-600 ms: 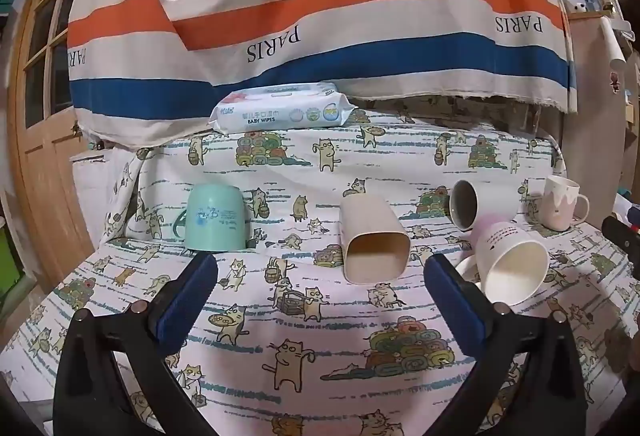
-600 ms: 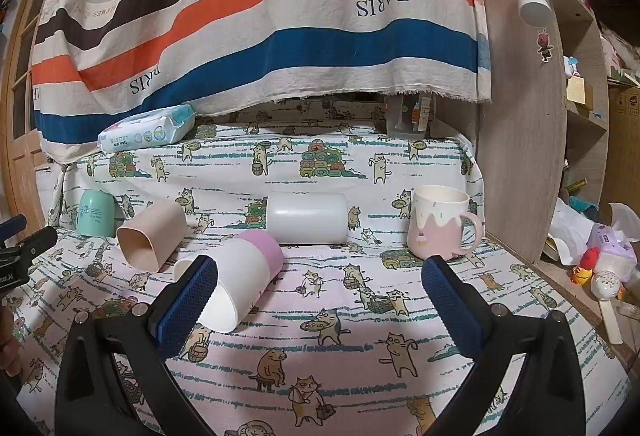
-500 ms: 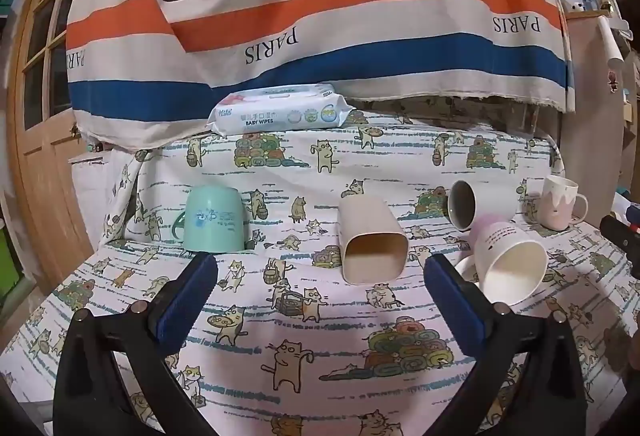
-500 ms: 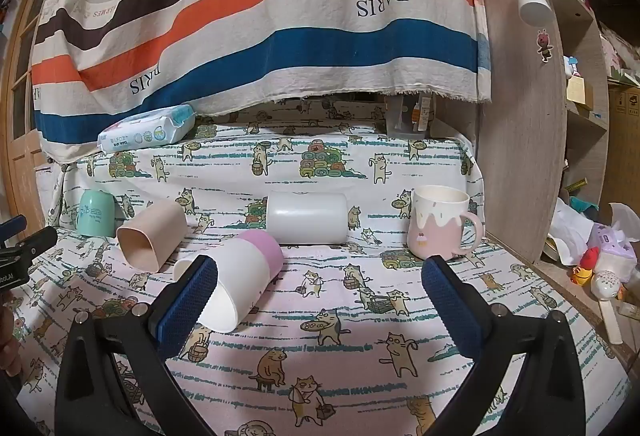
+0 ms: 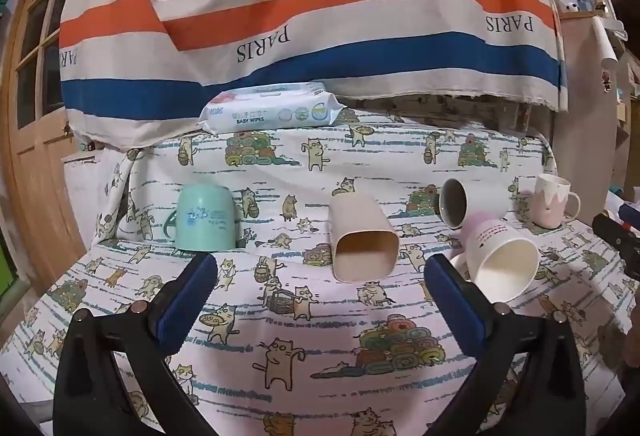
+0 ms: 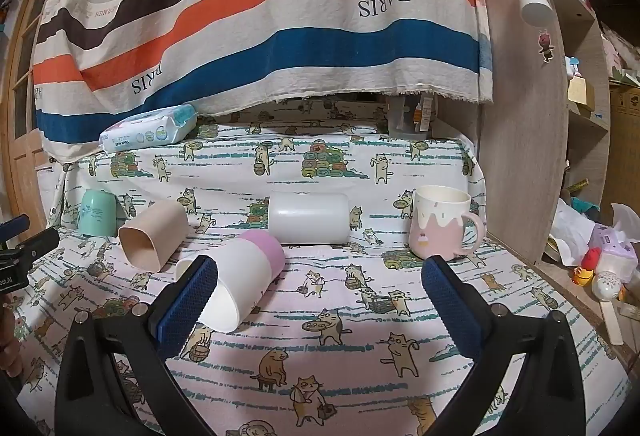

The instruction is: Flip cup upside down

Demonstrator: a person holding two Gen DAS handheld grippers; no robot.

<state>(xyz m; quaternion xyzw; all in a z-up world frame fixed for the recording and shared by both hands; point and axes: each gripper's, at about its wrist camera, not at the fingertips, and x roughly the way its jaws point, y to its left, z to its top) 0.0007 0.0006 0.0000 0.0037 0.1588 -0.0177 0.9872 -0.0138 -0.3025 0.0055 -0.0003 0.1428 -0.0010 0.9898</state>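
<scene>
Both tools are spread wide and hold nothing. The left tool [image 5: 320, 276] fills the bottom of the left wrist view, its blue pads well apart above the cat-print cloth [image 5: 304, 336] that covers the table. The right tool [image 6: 318, 282] stands the same way at the bottom of the right wrist view.

Five cups lie or stand on the cloth. In the left wrist view, the green cup [image 5: 205, 218] sits mouth down at middle left, its handle on its left side. The beige cup [image 5: 362, 238] lies on its side at centre, its squared mouth facing the camera. To the right, the white and pink cup [image 5: 500, 260] lies on its side with its mouth toward the camera, just beside the left tool's right pad. Behind it the white cup [image 5: 454, 208] also lies on its side, showing a dark inside. The pink mug [image 5: 552, 204] stands upright at the far right, handle to the right.

In the right wrist view, the white and pink cup [image 6: 240, 276] lies at lower left, partly behind the right tool's left pad. The white cup [image 6: 308, 218] lies sideways at centre, and the pink mug [image 6: 440, 228] stands upright to its right.

A pack of baby wipes [image 5: 272, 112] rests on the raised back edge, under a striped cloth [image 5: 320, 15] that hangs across the top of the frame.
</scene>
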